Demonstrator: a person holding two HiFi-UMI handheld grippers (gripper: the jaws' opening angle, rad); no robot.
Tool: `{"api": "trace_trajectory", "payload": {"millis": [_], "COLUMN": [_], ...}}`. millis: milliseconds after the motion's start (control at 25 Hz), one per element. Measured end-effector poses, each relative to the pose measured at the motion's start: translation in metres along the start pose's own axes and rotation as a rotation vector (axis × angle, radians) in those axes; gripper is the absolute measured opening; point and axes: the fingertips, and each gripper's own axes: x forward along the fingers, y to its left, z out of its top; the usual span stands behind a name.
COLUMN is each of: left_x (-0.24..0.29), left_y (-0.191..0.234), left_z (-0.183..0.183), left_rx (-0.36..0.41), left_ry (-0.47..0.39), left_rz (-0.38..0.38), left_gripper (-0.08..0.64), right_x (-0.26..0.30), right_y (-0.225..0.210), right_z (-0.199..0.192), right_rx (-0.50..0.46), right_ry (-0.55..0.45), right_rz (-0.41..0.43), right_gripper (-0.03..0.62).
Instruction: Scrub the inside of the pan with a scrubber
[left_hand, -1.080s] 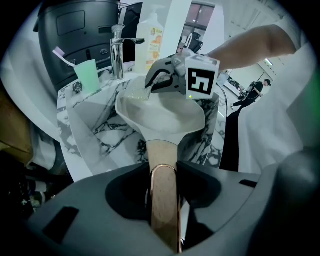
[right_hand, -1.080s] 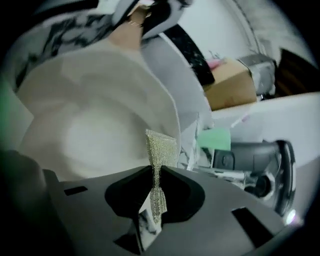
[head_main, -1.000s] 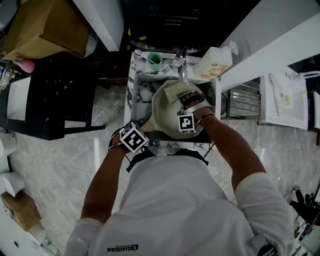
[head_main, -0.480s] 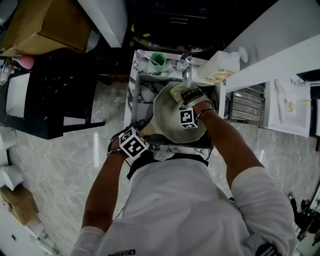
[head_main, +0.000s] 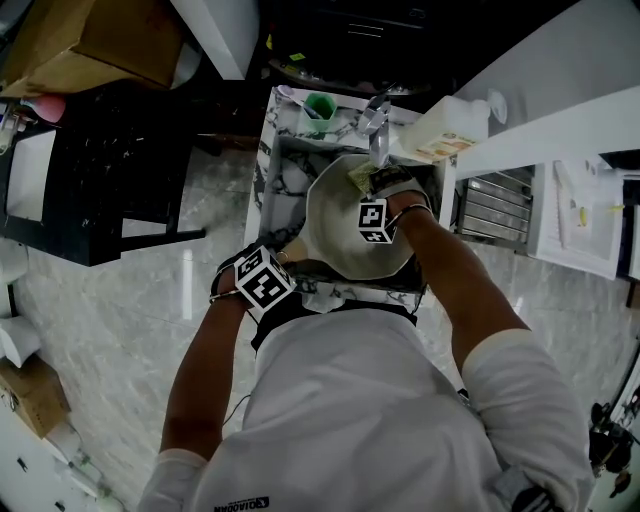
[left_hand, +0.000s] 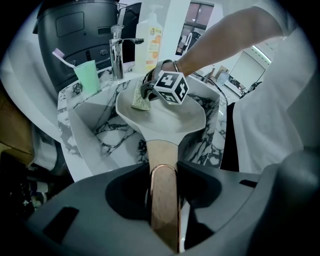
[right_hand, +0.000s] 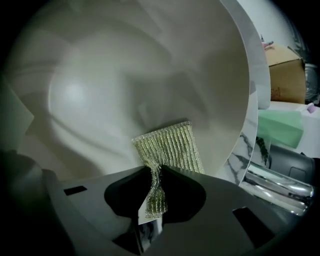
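Here the pan (left_hand: 165, 117) is a pale, cream-coloured bowl with a smooth matte inside and a wood-toned handle (left_hand: 162, 165) edged in copper. It sits tilted in a white marble sink (left_hand: 95, 135), straight ahead of the left gripper (left_hand: 164, 200). The scrubber (right_hand: 170, 145) is a small ribbed, yellow-green mesh pad with a metallic glint.

Compared with a second ago, the right gripper (head_main: 375, 215) has moved farther from the person, from the middle of the pan's inside up toward its far wall beneath the faucet (head_main: 375, 125). The scrubber has gone with it. The left gripper has stayed on the handle at the near rim.

The left gripper's jaws are closed tight on the handle, which runs up between them to the bowl. The right gripper's (right_hand: 154, 180) jaws are pinched on the scrubber's lower end, bunching it to a narrow waist. Its free end fans out just beyond the jaws and lies flat against the pan's inner wall. Off to that gripper's right, past the rim, stand a green cup (right_hand: 280, 127) and the chrome faucet.
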Motion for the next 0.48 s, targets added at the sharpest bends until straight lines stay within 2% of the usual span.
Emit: {"api": "trace_trajectory", "payload": {"millis": [280, 480], "left_x": [0.000, 0.000], "left_y": [-0.001, -0.001], "left_z": [0.000, 0.001], "left_rx": [-0.004, -0.009], "left_ry": [0.002, -0.002], "left_rz": [-0.002, -0.007], "left_gripper": [0.176, 0.176], "right_x": [0.001, 0.001], "right_y": [0.026, 0.045], "right_z": [-0.011, -0.016], "right_rx": [0.112, 0.277], "right_ry": [0.054, 0.085], "right_rz": [0.131, 0.240], "right_gripper": [0.084, 0.084]}}
